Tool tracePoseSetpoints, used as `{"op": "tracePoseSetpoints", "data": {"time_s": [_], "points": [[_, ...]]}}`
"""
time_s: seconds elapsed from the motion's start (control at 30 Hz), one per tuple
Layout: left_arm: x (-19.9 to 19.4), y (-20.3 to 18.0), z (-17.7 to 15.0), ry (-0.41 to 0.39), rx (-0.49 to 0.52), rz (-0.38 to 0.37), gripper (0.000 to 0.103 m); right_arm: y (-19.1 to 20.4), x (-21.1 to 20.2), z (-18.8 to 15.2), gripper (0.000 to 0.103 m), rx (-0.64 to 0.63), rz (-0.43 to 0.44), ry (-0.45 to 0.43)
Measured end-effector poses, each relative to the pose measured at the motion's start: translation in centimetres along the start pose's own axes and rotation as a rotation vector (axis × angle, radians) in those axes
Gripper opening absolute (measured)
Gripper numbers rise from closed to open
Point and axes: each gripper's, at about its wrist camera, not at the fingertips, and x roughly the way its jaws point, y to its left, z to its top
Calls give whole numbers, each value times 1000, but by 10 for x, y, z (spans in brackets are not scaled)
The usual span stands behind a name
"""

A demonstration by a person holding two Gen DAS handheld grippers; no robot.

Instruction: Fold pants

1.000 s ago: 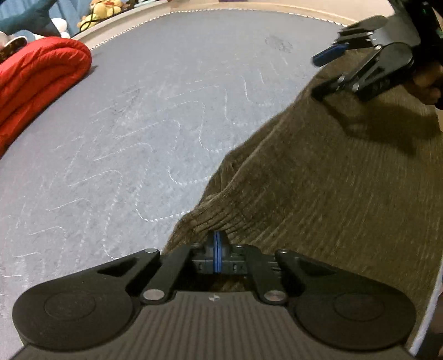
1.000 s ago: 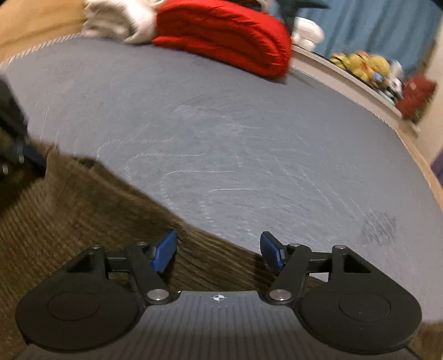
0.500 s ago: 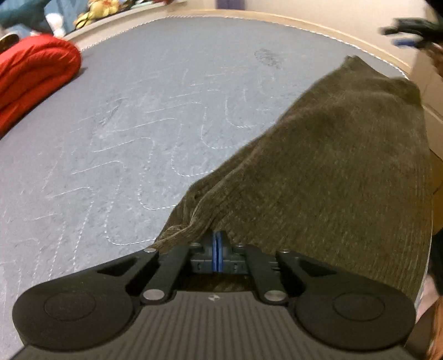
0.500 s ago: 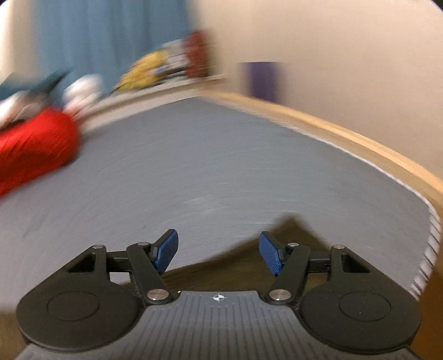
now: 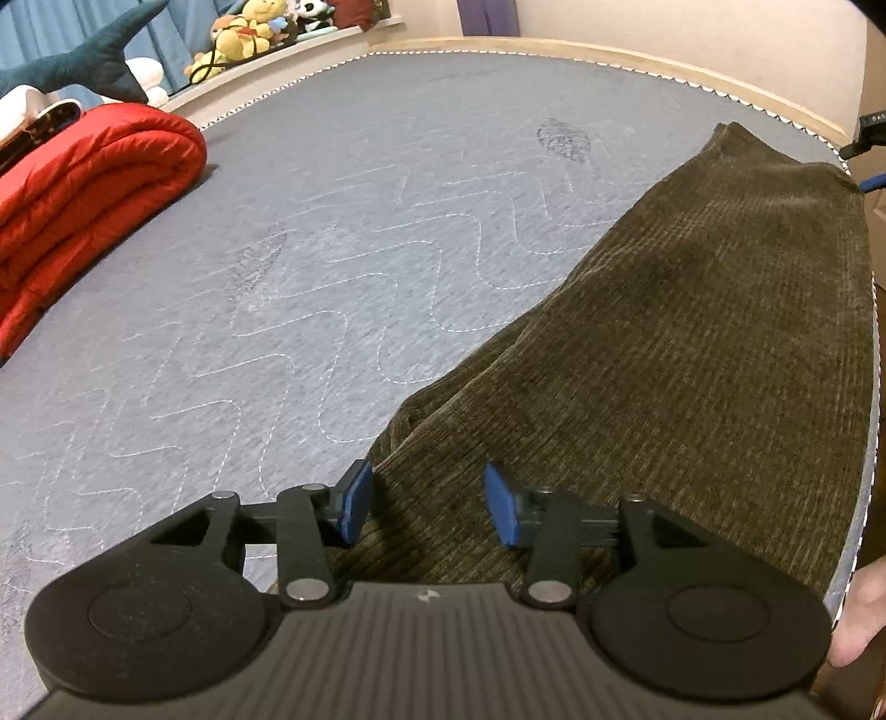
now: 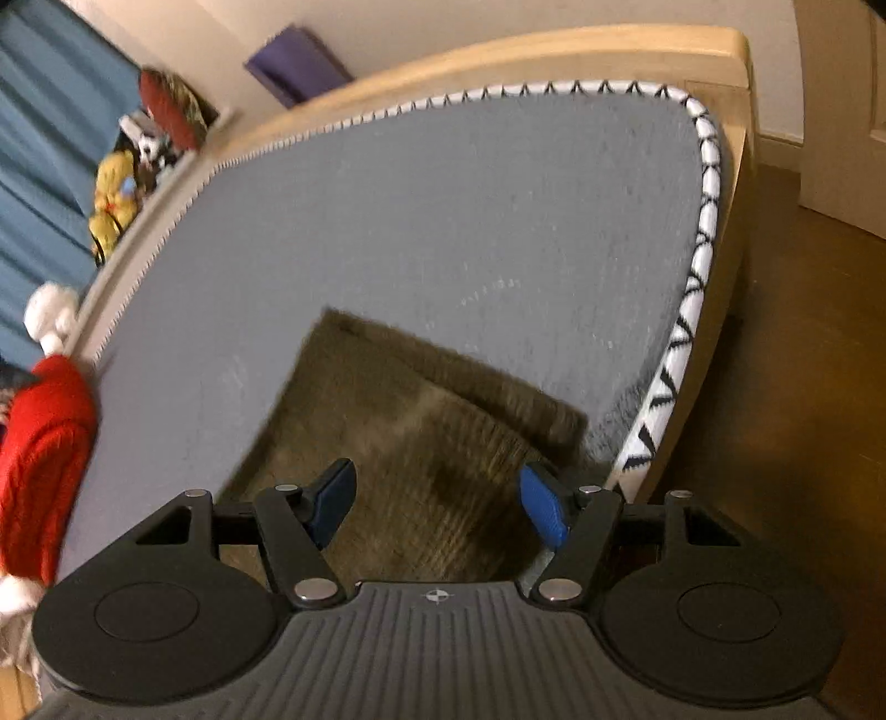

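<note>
**Corduroy pants flat on the grey mattress, both grippers open above them**

Where the olive-brown pants (image 5: 692, 332) lie folded along the right side of the left wrist view, their fine corduroy ribs run lengthwise and the cloth reaches from the lower centre up to a blunt end at the upper right. The right wrist view shows them (image 6: 421, 443) at lower centre instead, blurred, with one squared end near the mattress corner.

The left gripper (image 5: 429, 504) has just been opening; its blue pads stand apart over the near edge of the pants, pressing on nothing. The right gripper (image 6: 440, 501) hangs with its jaws wide above the cloth, nothing held.

The mattress (image 5: 332, 249) is grey, quilted with wavy white stitching that only the left view resolves. Only the right view shows the zigzag black-and-white piping (image 6: 698, 277) on its edge, the pale wooden bed frame (image 6: 736, 166) and the brown floor (image 6: 803, 387) at right. A rolled red quilted blanket (image 5: 83, 194) sits at the left of the left view, with plush toys (image 5: 243, 27) on a ledge at the top.
</note>
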Motion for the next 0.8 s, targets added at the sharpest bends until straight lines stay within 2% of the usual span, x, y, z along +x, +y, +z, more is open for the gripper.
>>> {"op": "tracePoseSetpoints", "data": {"time_s": [0.2, 0.4, 0.47, 0.57, 0.63, 0.8], "points": [[-1, -3, 0, -6, 29, 12, 56, -6, 4, -5, 69, 41, -54, 9], [-2, -5, 0, -10, 36, 4, 57, -13, -13, 0, 69, 116, -103, -66], [-4, -5, 1, -17, 31, -7, 57, -13, -9, -2, 69, 104, -82, -53], [-7, -10, 2, -29, 45, -17, 58, -11, 11, -4, 69, 64, -51, 15], [-9, -14, 3, -35, 58, -17, 60, -11, 23, -7, 68, 64, -71, 40], [-14, -21, 3, -49, 79, -23, 63, -13, 31, -6, 70, 76, -110, 2]]}}
